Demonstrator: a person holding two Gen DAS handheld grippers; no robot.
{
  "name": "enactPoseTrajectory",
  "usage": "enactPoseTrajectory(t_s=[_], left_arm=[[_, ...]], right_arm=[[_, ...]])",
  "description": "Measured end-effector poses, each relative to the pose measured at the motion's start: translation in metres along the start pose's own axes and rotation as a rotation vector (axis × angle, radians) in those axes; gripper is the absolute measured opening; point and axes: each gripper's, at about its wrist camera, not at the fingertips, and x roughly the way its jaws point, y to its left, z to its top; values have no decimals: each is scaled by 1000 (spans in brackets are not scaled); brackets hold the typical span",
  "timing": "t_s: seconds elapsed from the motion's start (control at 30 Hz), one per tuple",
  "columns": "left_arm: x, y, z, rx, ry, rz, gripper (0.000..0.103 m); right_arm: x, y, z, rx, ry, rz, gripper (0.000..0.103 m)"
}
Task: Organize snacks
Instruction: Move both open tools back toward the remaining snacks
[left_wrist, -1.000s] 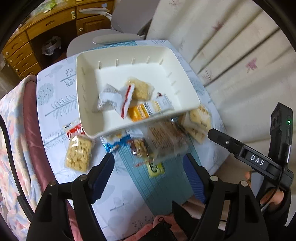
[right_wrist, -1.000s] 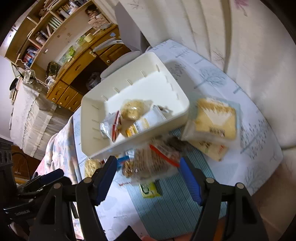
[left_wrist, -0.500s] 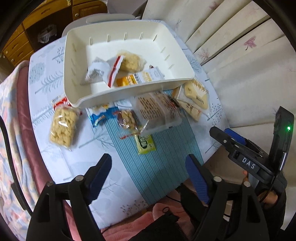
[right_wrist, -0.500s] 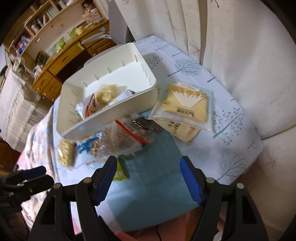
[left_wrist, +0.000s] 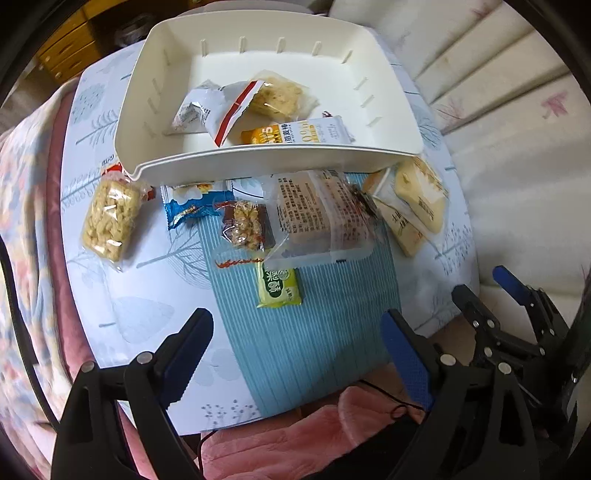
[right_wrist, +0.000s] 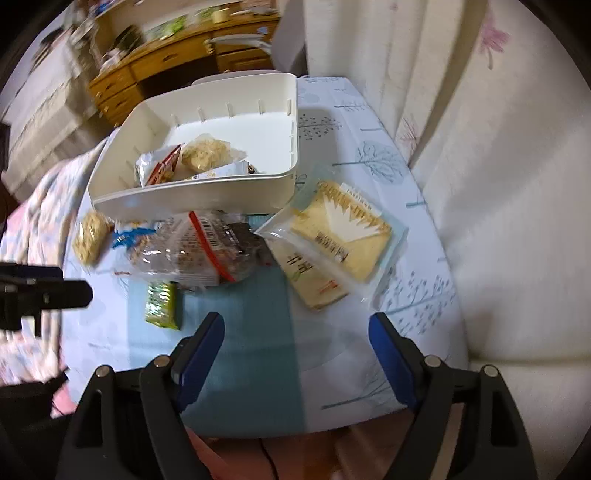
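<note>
A white bin (left_wrist: 258, 158) (right_wrist: 192, 197) on the table holds three snack packets (left_wrist: 236, 107). In front of it lie loose snacks: a clear cracker pack (left_wrist: 321, 218) (right_wrist: 192, 254), a small green packet (left_wrist: 279, 286) (right_wrist: 160, 302), a nut bar (left_wrist: 245, 225), a blue packet (left_wrist: 188, 206), a bag of puffed snacks (left_wrist: 110, 219) (right_wrist: 90, 236) and two yellow cake packs (left_wrist: 413, 206) (right_wrist: 332, 240). My left gripper (left_wrist: 295, 354) is open and empty, above the table's near edge. My right gripper (right_wrist: 295, 350) is open and empty, near the front right; it shows in the left wrist view (left_wrist: 509, 317).
A light blue striped mat (left_wrist: 306, 325) covers the table's front middle. Pale curtains (right_wrist: 480, 147) hang close on the right. A pink and floral cloth (left_wrist: 29, 221) lies at the left edge. Wooden drawers (right_wrist: 159, 70) and a chair (right_wrist: 240, 40) stand behind the table.
Both grippers have pulled back from the snack pile toward the table's near edge, open and empty throughout. The snacks and bin have not moved.
</note>
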Motion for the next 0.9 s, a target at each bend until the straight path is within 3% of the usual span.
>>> enactPoseTrajectory(t_s=[0.3, 0.67, 0.77, 0.9], left_arm=[[32, -17, 9, -107, 12, 92, 91], [69, -22, 19, -247, -2, 149, 91], [77, -24, 23, -265, -1, 169, 91], [89, -27, 30, -285, 13, 184, 91]], right_arm=[[21, -22, 18, -219, -1, 18, 81], [61, -44, 36, -454, -6, 17, 82], [78, -48, 38, -508, 14, 0, 92], [93, -55, 42, -551, 23, 6, 94]])
